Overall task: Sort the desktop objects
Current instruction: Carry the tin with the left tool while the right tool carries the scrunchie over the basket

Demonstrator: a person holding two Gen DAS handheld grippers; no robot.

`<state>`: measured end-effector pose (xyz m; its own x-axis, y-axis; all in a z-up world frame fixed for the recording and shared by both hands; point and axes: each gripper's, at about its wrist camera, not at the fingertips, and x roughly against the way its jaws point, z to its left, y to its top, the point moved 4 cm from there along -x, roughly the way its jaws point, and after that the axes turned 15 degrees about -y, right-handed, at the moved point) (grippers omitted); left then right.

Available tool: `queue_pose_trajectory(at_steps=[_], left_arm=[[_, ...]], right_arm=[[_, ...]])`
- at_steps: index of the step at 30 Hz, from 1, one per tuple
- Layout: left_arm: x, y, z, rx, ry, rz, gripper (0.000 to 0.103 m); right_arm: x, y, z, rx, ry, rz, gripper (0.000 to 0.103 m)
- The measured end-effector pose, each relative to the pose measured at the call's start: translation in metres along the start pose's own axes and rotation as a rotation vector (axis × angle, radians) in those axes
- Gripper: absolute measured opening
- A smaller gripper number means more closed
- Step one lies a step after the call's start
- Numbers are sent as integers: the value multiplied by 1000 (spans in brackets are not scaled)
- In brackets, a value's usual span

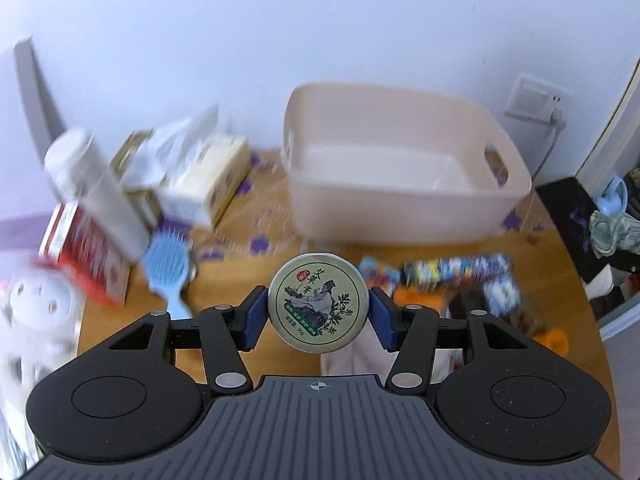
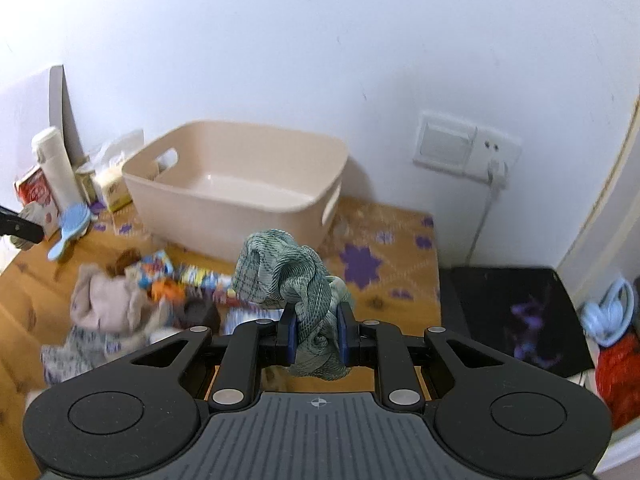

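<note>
My left gripper [image 1: 318, 316] is shut on a round green-labelled tin [image 1: 319, 303], held up above the wooden table with its lid facing the camera. The beige plastic basket [image 1: 400, 160] stands beyond it, against the wall. My right gripper [image 2: 317, 334] is shut on a bunched green checked cloth [image 2: 288, 276], lifted over the table in front of the same basket [image 2: 240, 184]. In the left wrist view that green cloth [image 1: 614, 232] shows at the far right edge.
A white bottle [image 1: 92, 184], red box [image 1: 84, 256], yellow-white carton [image 1: 208, 184] and blue hairbrush [image 1: 168, 268] crowd the table's left. Snack packets [image 2: 192, 276], a pink cloth [image 2: 112, 300] and a patterned cloth [image 2: 76, 352] lie in front. A wall socket [image 2: 464, 144] and a black side surface [image 2: 516, 316] are on the right.
</note>
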<state>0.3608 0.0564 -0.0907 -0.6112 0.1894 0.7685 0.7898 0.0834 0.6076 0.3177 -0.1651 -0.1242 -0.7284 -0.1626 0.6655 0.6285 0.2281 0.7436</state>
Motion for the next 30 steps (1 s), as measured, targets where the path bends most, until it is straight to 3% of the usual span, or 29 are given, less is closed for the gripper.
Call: queue_pose_trajectory(at_steps=[11,16,23,30], left_arm=[[-51,78,-17,-101,-4,-62,55],[-85,100,-12,-77,0,-64,55],[-140,116,-4,-87,21,4,55],[-190,115,4,-85,50,129,55]], right_arm=[[-38,67,23,64,5,-73,18],[-67,81,43,113,8,-62,18],[-120,97,65,144,12,7,18],[-176,100,93,248,24,145,19]])
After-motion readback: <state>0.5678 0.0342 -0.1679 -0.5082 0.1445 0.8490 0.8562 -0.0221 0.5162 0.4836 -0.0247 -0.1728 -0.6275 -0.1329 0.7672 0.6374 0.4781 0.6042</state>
